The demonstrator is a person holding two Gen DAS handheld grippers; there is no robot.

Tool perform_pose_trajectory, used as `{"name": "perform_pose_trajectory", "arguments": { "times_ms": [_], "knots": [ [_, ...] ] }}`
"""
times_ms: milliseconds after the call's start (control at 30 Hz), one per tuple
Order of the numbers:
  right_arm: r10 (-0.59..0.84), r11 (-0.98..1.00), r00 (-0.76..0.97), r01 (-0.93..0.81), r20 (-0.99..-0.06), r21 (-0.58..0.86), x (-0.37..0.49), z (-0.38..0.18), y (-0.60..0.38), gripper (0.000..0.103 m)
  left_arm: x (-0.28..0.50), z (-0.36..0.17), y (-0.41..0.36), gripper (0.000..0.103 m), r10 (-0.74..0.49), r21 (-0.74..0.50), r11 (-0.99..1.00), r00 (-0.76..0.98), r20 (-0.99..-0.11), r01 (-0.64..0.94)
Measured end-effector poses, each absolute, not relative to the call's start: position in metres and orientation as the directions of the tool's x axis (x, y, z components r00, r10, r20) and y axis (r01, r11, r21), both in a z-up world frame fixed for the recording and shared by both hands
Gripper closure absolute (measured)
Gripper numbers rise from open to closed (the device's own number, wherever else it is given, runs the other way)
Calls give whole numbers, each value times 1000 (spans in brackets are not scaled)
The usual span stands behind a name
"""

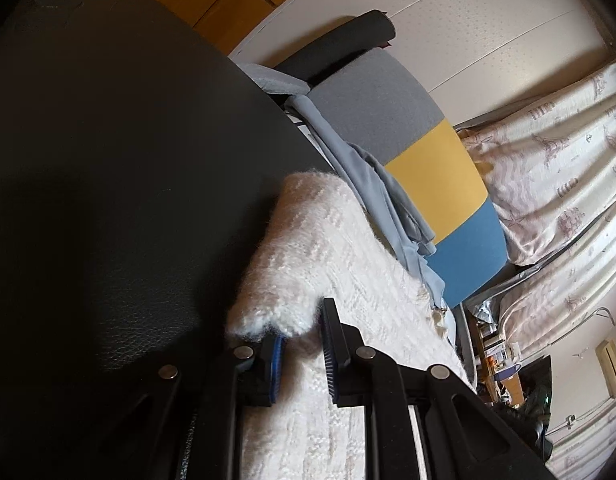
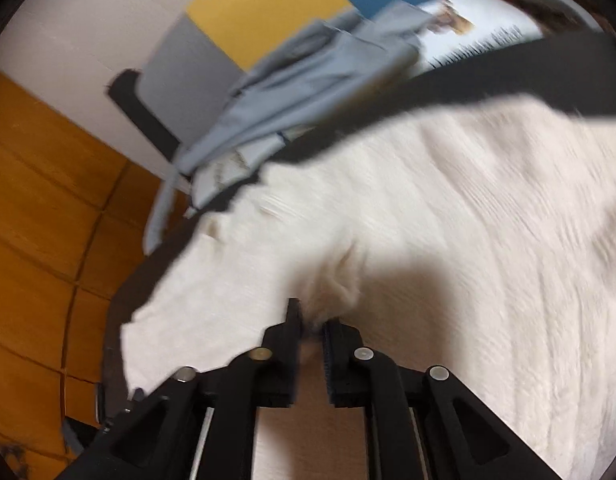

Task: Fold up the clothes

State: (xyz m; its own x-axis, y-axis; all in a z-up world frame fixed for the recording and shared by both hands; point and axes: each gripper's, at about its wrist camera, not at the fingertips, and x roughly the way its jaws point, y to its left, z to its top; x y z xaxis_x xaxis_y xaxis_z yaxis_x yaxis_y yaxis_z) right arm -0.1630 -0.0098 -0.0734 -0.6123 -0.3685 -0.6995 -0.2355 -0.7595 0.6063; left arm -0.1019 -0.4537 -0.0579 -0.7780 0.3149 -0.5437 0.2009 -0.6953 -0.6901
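A fuzzy white knit sweater lies on a black table. My left gripper is shut on the sweater's edge, a fold of the knit pinched between the jaws. In the right wrist view the same white sweater spreads over the black table. My right gripper is shut on a bunched fold of the sweater. That view is motion-blurred.
A pale blue-grey garment lies beyond the sweater at the table's far edge; it also shows in the right wrist view. A grey, yellow and blue chair stands behind it. Orange wood floor lies beside the table.
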Motion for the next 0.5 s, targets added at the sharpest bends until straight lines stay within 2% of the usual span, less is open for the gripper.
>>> {"name": "perform_pose_trajectory", "arguments": {
  "times_ms": [67,133,200,267,367,433,500],
  "knots": [
    [-336,-749,-637,-266,-694,607,-144,-69,3,83,-101,-49,-448,88,311,-646,-736,-748,-586,200],
    [-298,-794,-665,-225,-685,564,-130,-58,4,81,-91,-33,-436,88,279,-571,-804,-745,-606,164],
    [-272,-850,-682,-160,-678,501,-124,-47,-3,81,-80,-13,-422,88,227,-496,-859,-774,-592,127],
    [-250,-906,-698,-75,-671,417,-124,-34,-19,81,-81,1,-414,86,198,-473,-873,-805,-559,114],
    [-257,-943,-700,33,-666,330,-132,-24,-40,81,-100,15,-405,86,106,-398,-905,-828,-550,148],
    [-267,-949,-672,60,-691,309,-142,-28,-51,81,-122,10,-399,86,25,-295,-937,-804,-594,189],
    [-250,-959,-628,56,-737,277,-153,-39,-60,80,-135,-2,-398,86,-2,-240,-949,-766,-643,204]
  ]
}}
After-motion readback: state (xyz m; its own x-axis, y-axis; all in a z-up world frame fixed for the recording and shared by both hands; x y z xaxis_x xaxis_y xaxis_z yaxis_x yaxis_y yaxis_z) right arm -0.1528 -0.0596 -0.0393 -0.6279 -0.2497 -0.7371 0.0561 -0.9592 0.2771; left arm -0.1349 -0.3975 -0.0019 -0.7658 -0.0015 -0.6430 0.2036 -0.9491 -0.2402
